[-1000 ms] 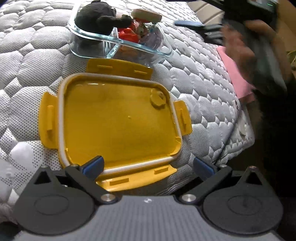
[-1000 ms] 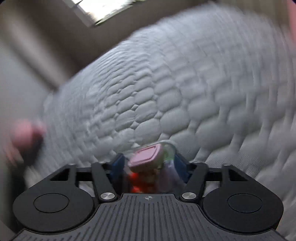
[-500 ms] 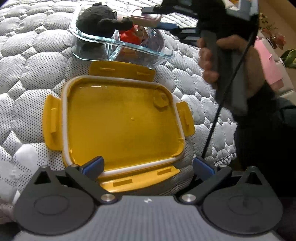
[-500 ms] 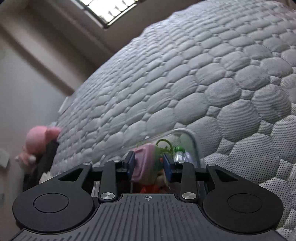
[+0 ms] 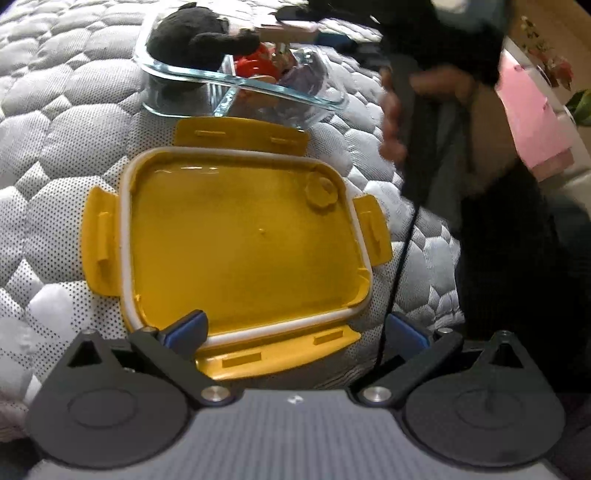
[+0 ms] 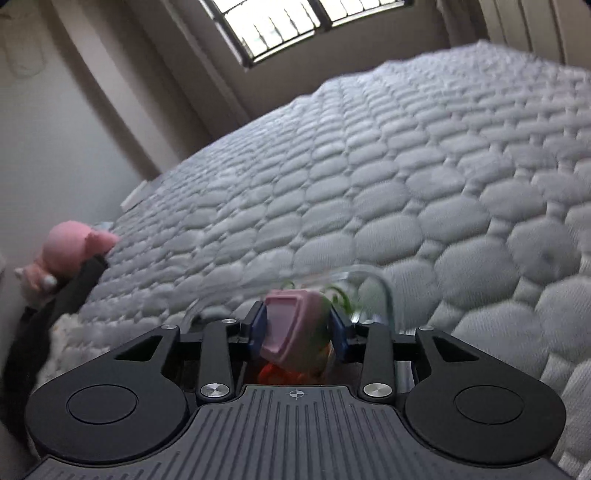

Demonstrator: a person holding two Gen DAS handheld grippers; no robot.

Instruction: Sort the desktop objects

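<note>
Covering the scene, a quilted grey mattress [image 6: 424, 192] meets a barred window [image 6: 280, 26]; left gripper [image 5: 295, 326] jaws apart over glossy yellow lid [image 5: 243, 251], right gripper [image 6: 297, 328] clamped on a pink-topped toy [image 6: 291, 328].

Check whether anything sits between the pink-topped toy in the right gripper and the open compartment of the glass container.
Partly. The right gripper holds the pink-topped toy over the clear glass container, whose near compartment already holds a red item. The black plush toy fills the other side.
</note>
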